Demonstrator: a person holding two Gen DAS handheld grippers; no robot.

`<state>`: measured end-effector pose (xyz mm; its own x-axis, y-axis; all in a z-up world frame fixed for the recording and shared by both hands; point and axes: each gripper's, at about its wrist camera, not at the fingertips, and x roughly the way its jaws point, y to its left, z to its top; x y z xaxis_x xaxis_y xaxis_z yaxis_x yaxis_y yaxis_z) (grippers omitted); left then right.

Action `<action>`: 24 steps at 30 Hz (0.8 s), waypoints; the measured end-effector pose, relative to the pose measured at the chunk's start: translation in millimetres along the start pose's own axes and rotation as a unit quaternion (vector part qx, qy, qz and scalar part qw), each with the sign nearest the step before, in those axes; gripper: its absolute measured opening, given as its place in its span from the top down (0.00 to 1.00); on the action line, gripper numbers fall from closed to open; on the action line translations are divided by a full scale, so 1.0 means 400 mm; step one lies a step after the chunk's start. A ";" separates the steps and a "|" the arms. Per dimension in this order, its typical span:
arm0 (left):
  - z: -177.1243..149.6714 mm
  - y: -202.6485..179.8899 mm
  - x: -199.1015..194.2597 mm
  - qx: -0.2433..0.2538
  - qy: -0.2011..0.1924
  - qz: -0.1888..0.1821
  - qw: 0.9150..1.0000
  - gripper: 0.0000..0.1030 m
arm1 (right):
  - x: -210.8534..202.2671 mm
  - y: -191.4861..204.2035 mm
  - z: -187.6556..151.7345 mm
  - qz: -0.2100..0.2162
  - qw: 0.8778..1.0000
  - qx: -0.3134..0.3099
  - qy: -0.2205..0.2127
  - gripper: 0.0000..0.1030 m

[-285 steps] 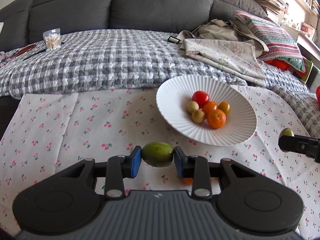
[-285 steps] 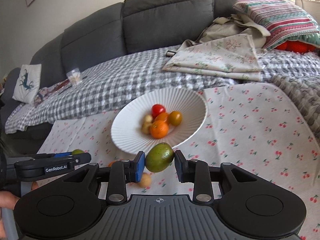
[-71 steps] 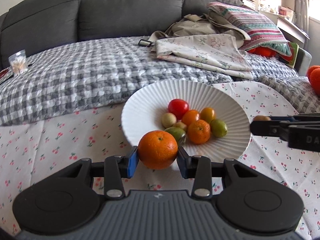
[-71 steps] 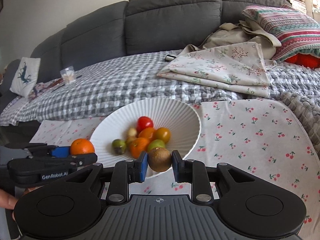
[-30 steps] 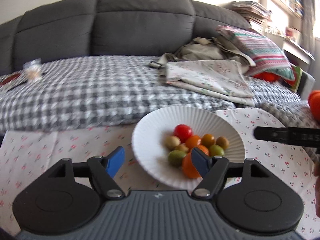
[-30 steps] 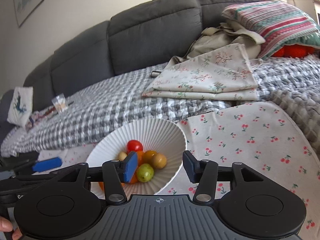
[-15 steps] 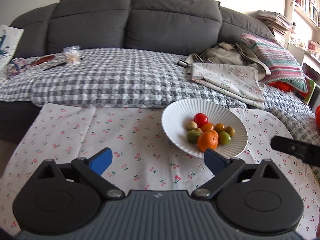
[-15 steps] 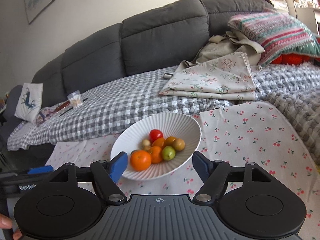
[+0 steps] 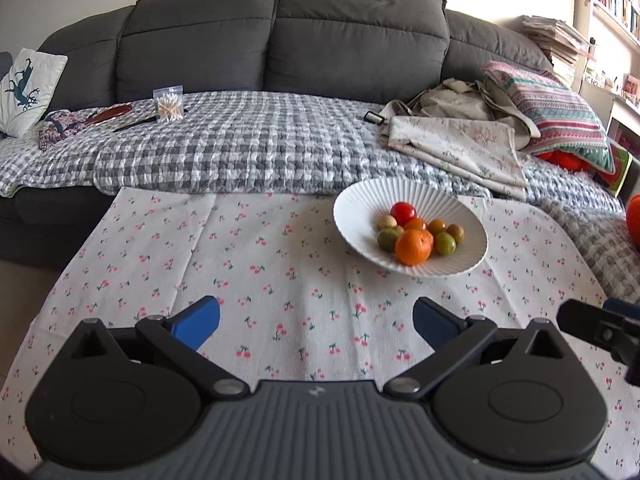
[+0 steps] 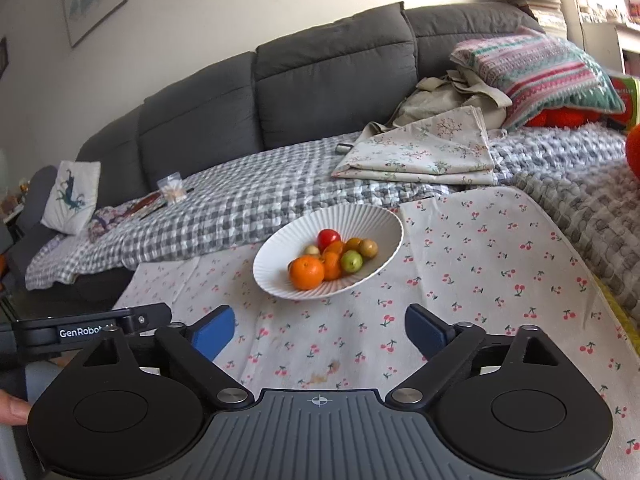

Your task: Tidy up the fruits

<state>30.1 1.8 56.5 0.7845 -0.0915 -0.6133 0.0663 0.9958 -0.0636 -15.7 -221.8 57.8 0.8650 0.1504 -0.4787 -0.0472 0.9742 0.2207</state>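
Both grippers' jaws wide apart, empty; fruit prob. all in bowl (image 9: 352, 216).

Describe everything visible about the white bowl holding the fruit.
The white bowl is wide, shallow and ribbed, seemingly ceramic, sitting upright on the cherry-print cloth near the sofa edge. It holds a large orange at the front, a red tomato at the back, and small green, tan and orange fruits between. Neither claw touches it.

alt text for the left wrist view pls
A white ribbed plate holding a big orange, a red tomato and several small fruits sits on a cherry-print cloth. The open, empty left gripper frames the foreground, with a grey sofa behind.
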 end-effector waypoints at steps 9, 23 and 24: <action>-0.009 -0.007 0.012 -0.004 0.017 -0.009 1.000 0.01 | 0.011 0.014 -0.012 -0.008 1.000 -0.010 0.007 0.02; -0.017 -0.023 0.014 0.013 0.021 -0.015 1.000 0.01 | 0.026 0.014 -0.018 -0.029 0.999 -0.016 0.022 0.01; -0.017 -0.023 0.014 0.014 0.022 -0.015 1.000 0.01 | 0.027 0.014 -0.018 -0.029 0.999 -0.016 0.023 0.01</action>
<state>29.8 -8.1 48.2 0.7547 -0.1207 -0.6449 0.1066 0.9924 -0.0610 -10.1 -213.7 47.8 0.8427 0.1001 -0.5290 -0.0140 0.9863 0.1642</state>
